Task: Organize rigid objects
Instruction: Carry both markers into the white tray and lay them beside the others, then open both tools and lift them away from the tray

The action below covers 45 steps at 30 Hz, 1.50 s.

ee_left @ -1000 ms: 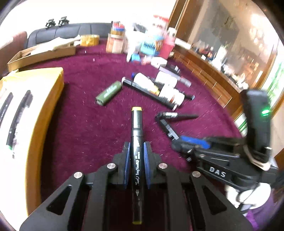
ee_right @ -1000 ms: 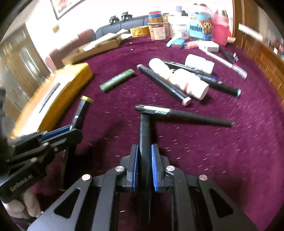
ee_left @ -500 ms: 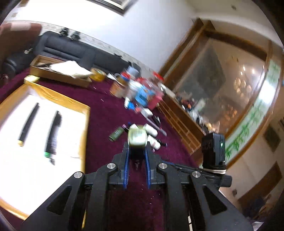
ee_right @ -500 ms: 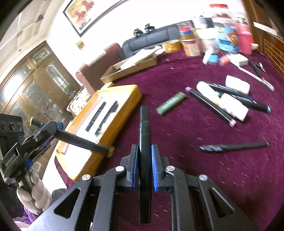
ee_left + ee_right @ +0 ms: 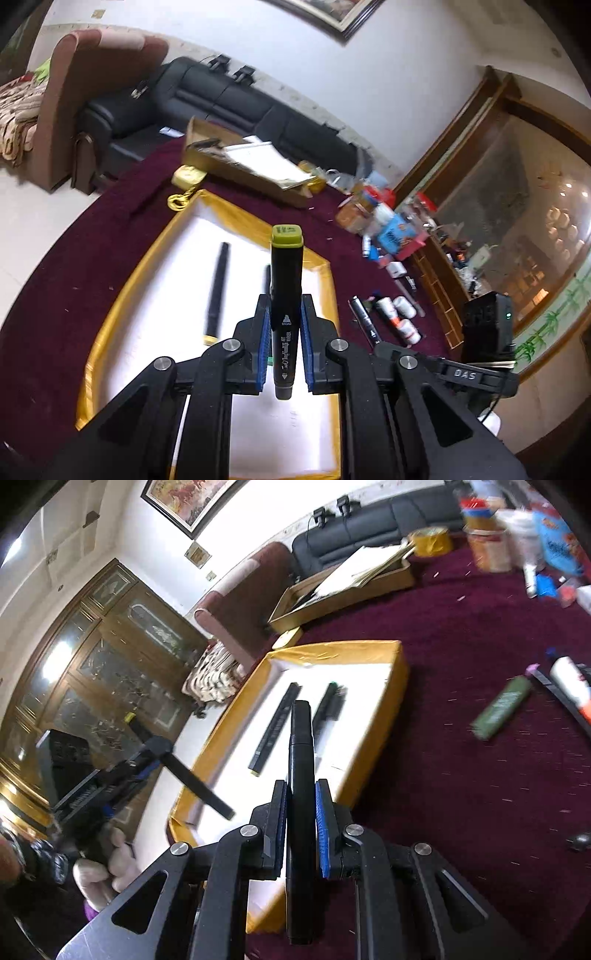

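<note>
Both markers now hang above tray (image 5: 325, 280), jaws clamped.

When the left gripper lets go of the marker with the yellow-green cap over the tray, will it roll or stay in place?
The marker looks stiff, and its cap looks squared, so it probably settles rather than rolls. The tray has raised yellow sides that would likely stop it anyway. The two pens already there lie still.

two pens (image 5: 275, 726) are laid side by side in the tray (image 5: 391, 701) on the surface (image 5: 461, 775); a lighter (image 5: 502, 712) is placed to the tray's right, a cardboard box (image 5: 343, 594) behind it.
</note>
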Each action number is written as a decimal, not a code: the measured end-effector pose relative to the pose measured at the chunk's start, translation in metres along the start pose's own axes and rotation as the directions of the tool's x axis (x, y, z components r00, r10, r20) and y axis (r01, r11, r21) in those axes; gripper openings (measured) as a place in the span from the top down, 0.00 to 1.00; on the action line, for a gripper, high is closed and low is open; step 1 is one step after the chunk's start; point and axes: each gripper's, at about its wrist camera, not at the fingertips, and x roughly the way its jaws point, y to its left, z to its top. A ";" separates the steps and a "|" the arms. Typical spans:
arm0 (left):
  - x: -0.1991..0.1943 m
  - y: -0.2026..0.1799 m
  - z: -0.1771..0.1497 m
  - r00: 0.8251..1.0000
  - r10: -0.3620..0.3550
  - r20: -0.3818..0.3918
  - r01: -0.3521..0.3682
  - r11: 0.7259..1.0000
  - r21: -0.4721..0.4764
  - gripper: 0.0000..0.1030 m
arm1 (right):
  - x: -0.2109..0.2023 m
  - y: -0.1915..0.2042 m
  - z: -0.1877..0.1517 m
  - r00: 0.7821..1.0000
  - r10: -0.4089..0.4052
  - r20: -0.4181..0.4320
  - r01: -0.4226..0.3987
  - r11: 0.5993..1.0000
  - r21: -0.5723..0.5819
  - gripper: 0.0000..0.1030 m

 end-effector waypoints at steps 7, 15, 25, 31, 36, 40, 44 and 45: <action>0.031 0.027 0.023 0.993 0.064 -0.097 -0.064 0.998 0.000 0.88 | 0.062 0.012 0.024 0.996 0.050 -0.075 -0.043 0.995 0.094 0.87; 0.085 0.053 0.054 0.976 0.103 -0.193 -0.112 0.993 -0.036 0.87 | 0.113 0.011 0.047 0.994 0.010 -0.110 0.009 0.985 0.170 0.87; 0.114 0.040 0.053 0.964 0.124 -0.235 -0.125 0.992 0.012 0.85 | 0.119 0.003 0.053 0.992 -0.060 -0.111 0.081 0.979 0.190 0.85; 0.103 0.020 0.043 0.963 0.151 -0.223 -0.137 0.988 0.075 0.72 | 0.091 0.009 0.053 0.995 -0.083 -0.047 0.088 0.989 0.116 0.70; 0.090 0.013 0.031 0.969 0.134 -0.209 -0.124 0.990 0.059 0.60 | 0.047 -0.008 0.046 0.992 -0.124 0.028 0.121 0.989 0.091 0.67; 0.080 0.006 0.017 0.969 0.130 -0.210 -0.128 0.991 0.023 0.59 | -0.004 -0.045 0.033 0.980 -0.168 0.104 0.154 0.980 0.130 0.68; 0.063 -0.023 -0.002 0.976 0.078 -0.205 -0.077 0.997 0.013 0.56 | -0.067 -0.083 0.018 0.941 -0.269 0.206 0.236 0.957 0.170 0.68; 0.058 -0.036 -0.008 0.979 0.045 -0.197 -0.041 0.999 0.023 0.51 | -0.081 -0.092 0.015 0.927 -0.301 0.222 0.264 0.947 0.182 0.68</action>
